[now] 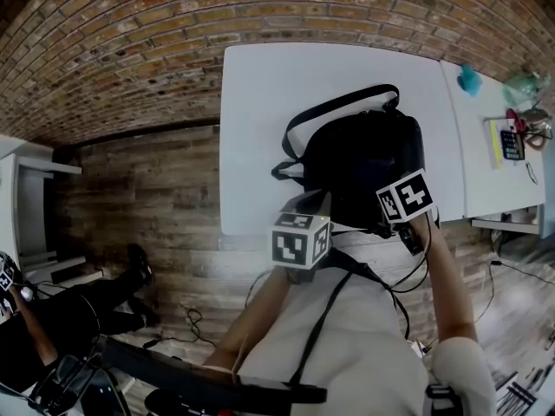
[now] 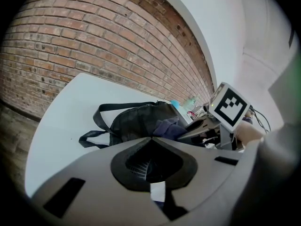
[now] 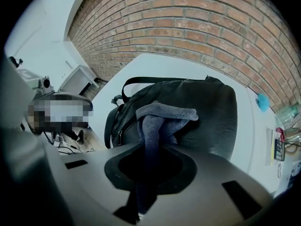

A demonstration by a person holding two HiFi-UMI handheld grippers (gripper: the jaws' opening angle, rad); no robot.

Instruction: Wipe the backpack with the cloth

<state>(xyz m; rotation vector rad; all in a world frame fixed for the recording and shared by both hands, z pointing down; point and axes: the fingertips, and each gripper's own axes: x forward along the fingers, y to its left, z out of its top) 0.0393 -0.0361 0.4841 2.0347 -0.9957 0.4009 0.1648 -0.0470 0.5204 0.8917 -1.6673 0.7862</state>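
Note:
A black backpack (image 1: 364, 159) lies on the white table (image 1: 260, 120) near its front edge, straps trailing toward the left. In the right gripper view my right gripper (image 3: 150, 147) is shut on a grey-blue cloth (image 3: 160, 119), whose free end is draped on top of the backpack (image 3: 207, 109). My left gripper (image 2: 151, 140) hovers just in front of the backpack (image 2: 136, 121), jaws together with nothing between them. From there I see the cloth (image 2: 167, 128) and the right gripper (image 2: 202, 126) beside it. In the head view both grippers, left (image 1: 310, 208) and right (image 1: 401, 199), sit at the bag's near side.
A second white table (image 1: 494, 172) adjoins at the right with a teal object (image 1: 469, 80), a calculator-like item (image 1: 512, 143) and clutter. A brick wall runs behind. A white shelf unit (image 1: 26, 206) and a seated person (image 1: 52, 319) are at the left on the wooden floor.

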